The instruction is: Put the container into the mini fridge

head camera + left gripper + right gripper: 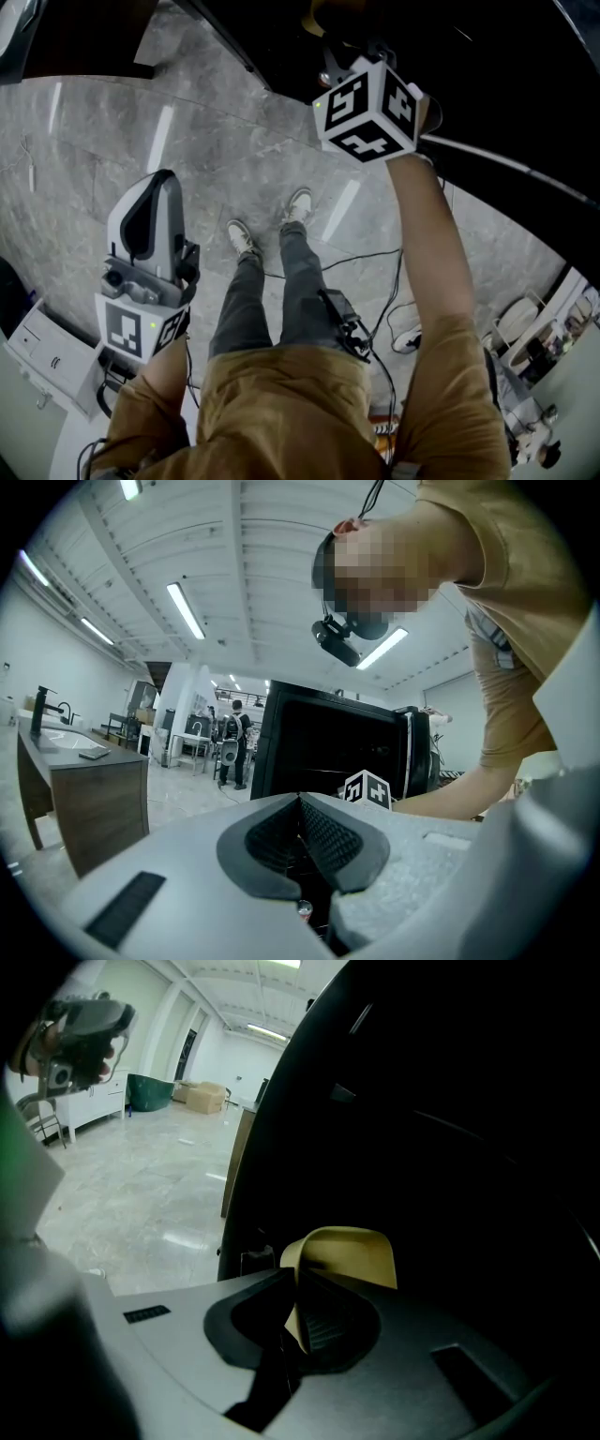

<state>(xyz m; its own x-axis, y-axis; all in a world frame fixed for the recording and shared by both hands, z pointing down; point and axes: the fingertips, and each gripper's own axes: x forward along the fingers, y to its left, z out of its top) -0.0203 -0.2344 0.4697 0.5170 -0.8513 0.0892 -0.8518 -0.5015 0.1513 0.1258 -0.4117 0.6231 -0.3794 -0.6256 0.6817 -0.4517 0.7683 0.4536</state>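
Right gripper view shows the right gripper (296, 1288) clenched on the rim of a yellow container (352, 1251), which juts straight ahead of the jaws into the dark mouth of the mini fridge (450, 1129). The next move looks like a forward push. The left gripper (300, 808), closed on nothing, hangs low and farther from the fridge.

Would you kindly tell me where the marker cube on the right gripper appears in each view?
Head view: marker cube, upper centre-right, above the forearm.
Left gripper view: low centre, before the black fridge.
Right gripper view: not in it.
Shared landmark: the fridge, dark at the head view's top right, filling the right gripper view's right half.
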